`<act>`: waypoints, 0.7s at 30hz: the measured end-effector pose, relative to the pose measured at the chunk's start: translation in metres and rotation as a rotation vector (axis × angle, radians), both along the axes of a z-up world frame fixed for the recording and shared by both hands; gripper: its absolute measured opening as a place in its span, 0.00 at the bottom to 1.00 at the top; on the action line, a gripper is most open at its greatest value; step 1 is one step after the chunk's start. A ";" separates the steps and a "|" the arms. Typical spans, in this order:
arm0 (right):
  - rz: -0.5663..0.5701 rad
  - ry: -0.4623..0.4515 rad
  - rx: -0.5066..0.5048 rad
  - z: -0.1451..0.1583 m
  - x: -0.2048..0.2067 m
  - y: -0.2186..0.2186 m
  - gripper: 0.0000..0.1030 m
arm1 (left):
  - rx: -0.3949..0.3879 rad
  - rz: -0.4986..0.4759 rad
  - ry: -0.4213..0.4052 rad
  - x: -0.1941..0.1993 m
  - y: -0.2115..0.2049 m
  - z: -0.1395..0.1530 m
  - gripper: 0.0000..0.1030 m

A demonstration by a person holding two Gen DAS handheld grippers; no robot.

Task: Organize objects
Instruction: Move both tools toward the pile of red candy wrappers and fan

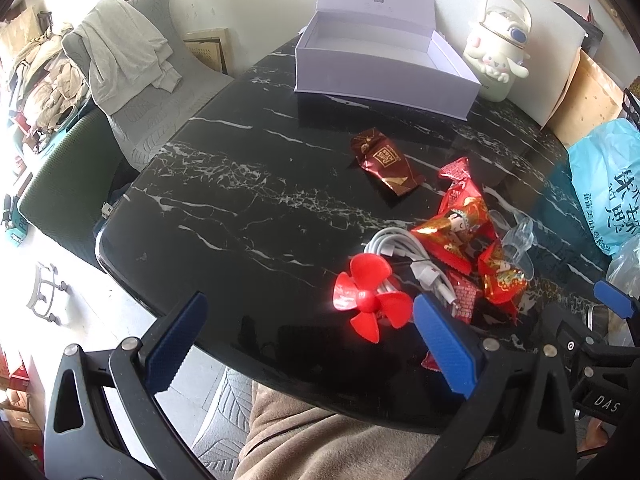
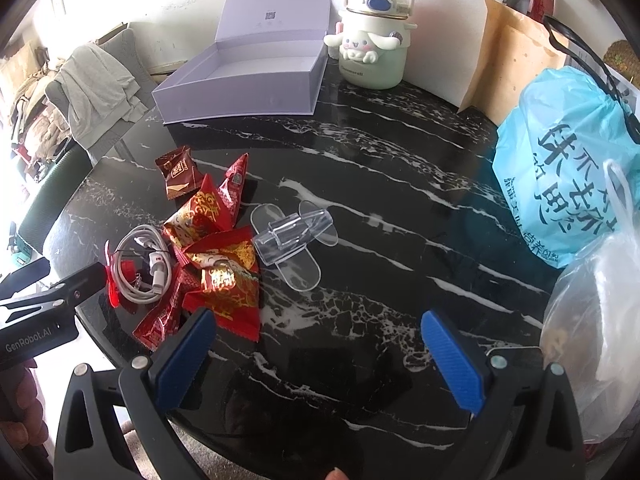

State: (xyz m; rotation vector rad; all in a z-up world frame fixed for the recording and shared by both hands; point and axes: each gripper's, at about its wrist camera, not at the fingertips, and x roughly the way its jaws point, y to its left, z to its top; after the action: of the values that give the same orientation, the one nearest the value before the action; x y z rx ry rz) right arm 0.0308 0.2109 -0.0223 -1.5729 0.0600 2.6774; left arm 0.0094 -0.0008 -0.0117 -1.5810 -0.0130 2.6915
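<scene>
We see a black marble table [image 2: 400,184] carrying an open white box [image 2: 244,80], mint kettle [image 2: 374,46], brown packet [image 2: 178,172], red packets [image 2: 218,240], white cable [image 2: 144,264], red fan [image 1: 370,300], clear holder [image 2: 294,236], blue bag [image 2: 568,176].

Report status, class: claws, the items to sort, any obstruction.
Left claw open, empty, over red fan. Right claw open, empty. Snack packets, white cable piled; white box open, empty. Path clear.
</scene>
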 end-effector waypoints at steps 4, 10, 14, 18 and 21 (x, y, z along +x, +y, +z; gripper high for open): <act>0.014 0.000 -0.008 0.000 0.004 -0.002 0.99 | 0.004 0.001 -0.015 0.004 0.000 -0.005 1.00; 0.044 -0.006 -0.029 -0.005 0.012 -0.007 0.99 | 0.001 0.011 -0.029 0.009 0.003 -0.008 1.00; 0.044 0.006 -0.031 -0.006 0.017 -0.008 0.99 | 0.003 0.017 -0.024 0.014 0.002 -0.007 1.00; 0.053 0.007 -0.039 -0.008 0.022 -0.009 0.99 | 0.012 0.018 -0.025 0.021 0.001 -0.010 1.00; 0.061 0.003 -0.046 -0.011 0.025 -0.009 0.99 | 0.019 0.018 -0.026 0.023 0.001 -0.012 1.00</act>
State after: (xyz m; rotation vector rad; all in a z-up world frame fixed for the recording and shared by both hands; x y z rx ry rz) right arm 0.0556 0.2015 -0.0333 -1.6092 0.0754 2.7435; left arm 0.0329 0.0004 -0.0240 -1.6186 -0.0540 2.6754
